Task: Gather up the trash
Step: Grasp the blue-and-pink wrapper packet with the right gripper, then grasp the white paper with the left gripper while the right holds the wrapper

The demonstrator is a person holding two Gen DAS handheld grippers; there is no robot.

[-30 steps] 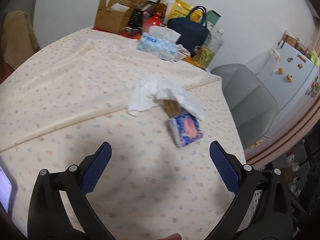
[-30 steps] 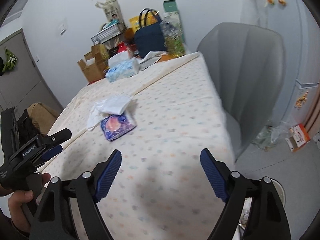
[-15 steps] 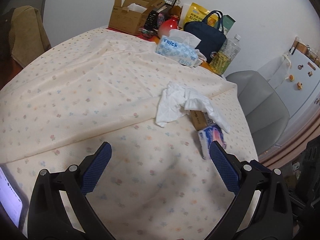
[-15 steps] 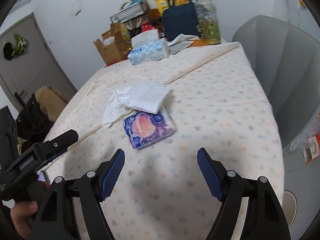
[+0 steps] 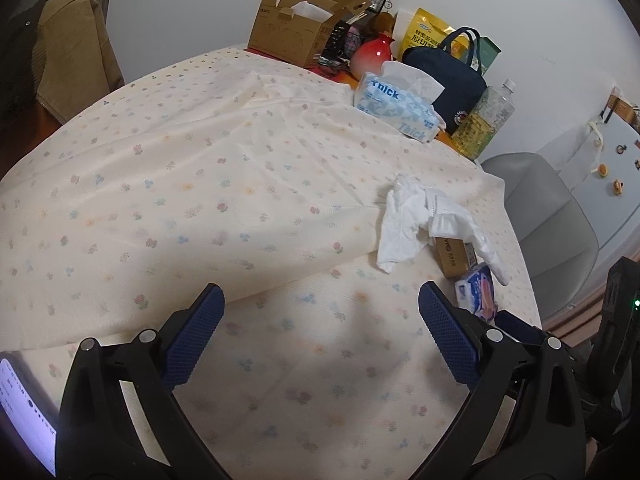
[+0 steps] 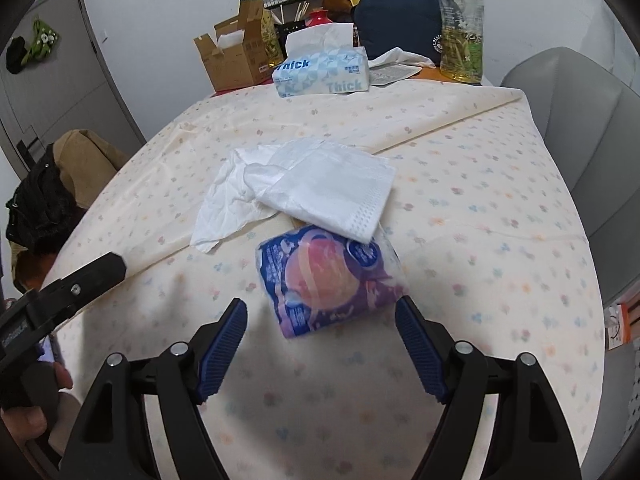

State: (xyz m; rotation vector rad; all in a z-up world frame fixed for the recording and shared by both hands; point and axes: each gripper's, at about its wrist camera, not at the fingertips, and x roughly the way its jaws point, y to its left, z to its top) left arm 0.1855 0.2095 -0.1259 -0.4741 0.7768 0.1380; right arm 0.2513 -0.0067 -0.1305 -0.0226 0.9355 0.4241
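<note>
A crumpled white tissue (image 6: 304,184) lies on the flowered tablecloth (image 6: 460,208), partly over a purple-and-pink snack wrapper (image 6: 324,276). In the left wrist view the tissue (image 5: 416,216) covers a small brown carton (image 5: 452,256), with the wrapper (image 5: 478,292) beside it. My right gripper (image 6: 320,320) is open and empty, its fingers on either side of the wrapper's near end, just above the cloth. My left gripper (image 5: 320,312) is open and empty, left of the trash pile.
At the table's far end stand a "Thick" tissue pack (image 6: 320,72), a cardboard box (image 5: 296,36), a red vase (image 5: 372,54), a navy bag (image 6: 396,24) and a plastic bottle (image 6: 460,36). A grey chair (image 6: 592,140) stands at the right edge. A phone (image 5: 20,408) glows at lower left.
My right gripper has moved forward and left until the wrapper sits between its open fingers. My left gripper has swung left, so the trash pile slid to the right of its view.
</note>
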